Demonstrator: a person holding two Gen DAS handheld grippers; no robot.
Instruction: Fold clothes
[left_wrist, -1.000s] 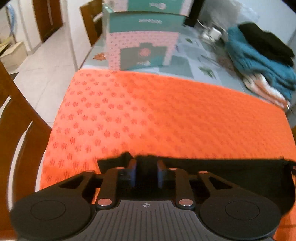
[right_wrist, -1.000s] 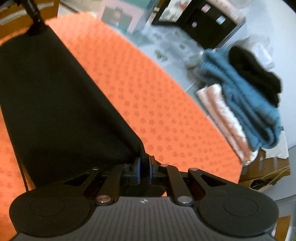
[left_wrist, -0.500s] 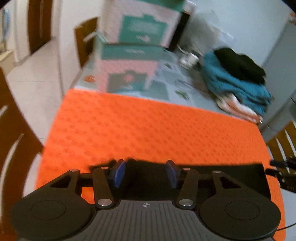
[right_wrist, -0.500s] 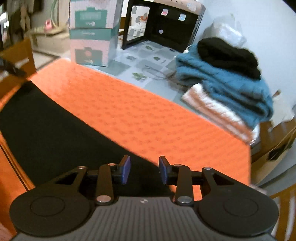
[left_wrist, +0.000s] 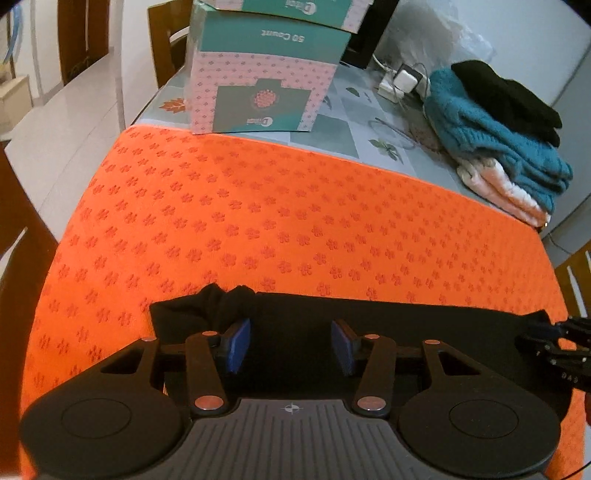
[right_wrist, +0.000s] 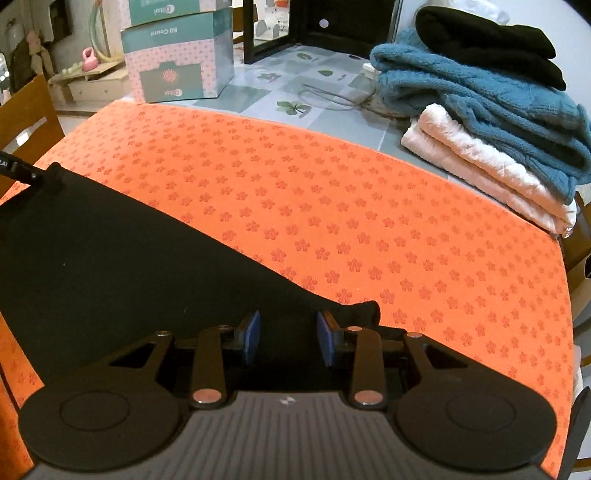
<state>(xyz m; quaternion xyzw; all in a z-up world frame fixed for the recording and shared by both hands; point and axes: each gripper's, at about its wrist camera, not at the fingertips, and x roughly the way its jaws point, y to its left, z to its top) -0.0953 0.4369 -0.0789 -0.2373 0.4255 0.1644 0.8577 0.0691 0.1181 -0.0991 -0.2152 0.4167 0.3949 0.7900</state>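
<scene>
A black garment (left_wrist: 388, 325) lies flat along the near edge of the orange flower-patterned mat (left_wrist: 295, 221). Its left end is bunched up just ahead of my left gripper (left_wrist: 291, 345), which is open above the cloth with nothing between its blue pads. In the right wrist view the same black garment (right_wrist: 110, 258) spreads to the left over the orange mat (right_wrist: 369, 206). My right gripper (right_wrist: 288, 341) is open over the garment's right corner, holding nothing. The other gripper's tip shows at each view's edge.
A stack of folded clothes (right_wrist: 491, 99), black on teal on pale pink, sits at the table's far right. Pink and teal boxes (left_wrist: 266, 81) stand behind the mat. A black frame (right_wrist: 332, 29) and white chargers (left_wrist: 402, 81) are farther back. Wooden chairs (left_wrist: 22, 266) flank the table.
Both grippers were shut on the garment's corners a second ago. They have opened, let go of the cloth, and lifted back; the garment now rests flat on the mat.
</scene>
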